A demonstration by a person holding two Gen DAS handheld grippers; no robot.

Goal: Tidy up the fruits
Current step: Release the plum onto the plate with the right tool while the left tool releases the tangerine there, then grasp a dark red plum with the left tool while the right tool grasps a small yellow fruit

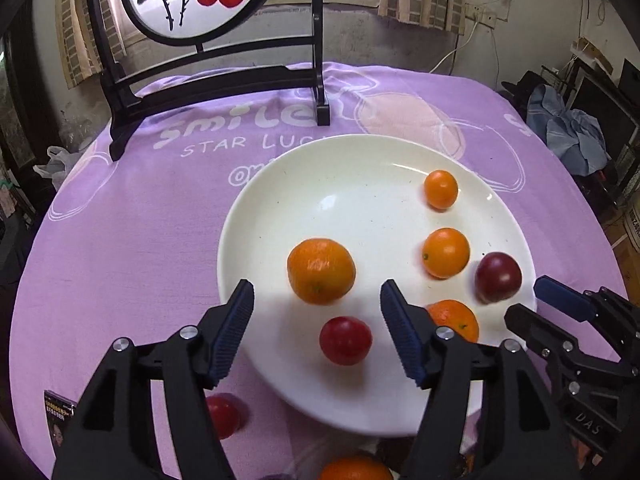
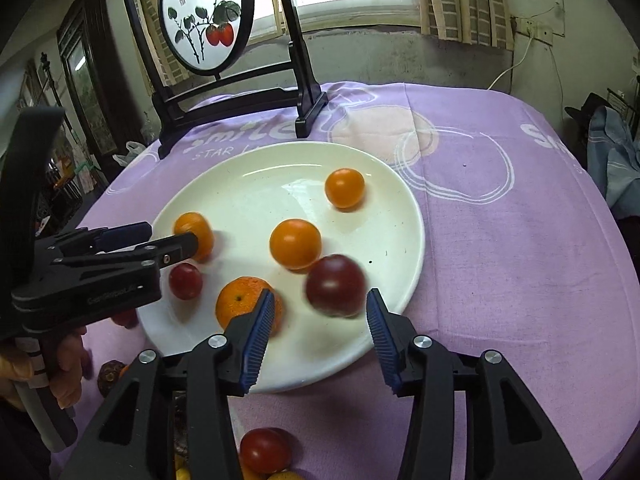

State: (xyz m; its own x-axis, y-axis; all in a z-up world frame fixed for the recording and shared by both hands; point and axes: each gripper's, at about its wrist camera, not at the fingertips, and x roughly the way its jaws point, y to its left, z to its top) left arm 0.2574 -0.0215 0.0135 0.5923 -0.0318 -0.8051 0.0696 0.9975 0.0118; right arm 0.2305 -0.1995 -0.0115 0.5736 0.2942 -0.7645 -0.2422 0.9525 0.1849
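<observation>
At the bottom of the left wrist view, the left tool (image 1: pixel 317 300) stood wide open and held nothing, its blue-padded fingers (image 1: pixel 236 332) spread over the near rim of the white plate (image 1: pixel 260 200). Between them on the plate lay a small red fruit (image 1: pixel 345 340), with a large orange (image 1: pixel 321 271) just beyond it. A second orange (image 1: pixel 460 318) was partly hidden behind the right finger. Off the plate, low and left of centre, another red fruit (image 1: pixel 222 416) rested on the purple cloth (image 1: pixel 120 248) covering the surface.

In the right wrist view, the right tool (image 2: pixel 321 308) was likewise open and empty, its tips over the plate's near edge. A blurred dark red plum (image 2: pixel 336 285) sat just beyond the gap between its fingers, touching a medium orange (image 2: pixel 295 243) behind it. Farther back, a small orange (image 2: pixel 344 187) lay alone near the far side of the plate.

Beyond the plate, in the upper left of the frame, a black-framed round screen painted with red fruit (image 2: pixel 206 16) stood on the cloth.
</observation>
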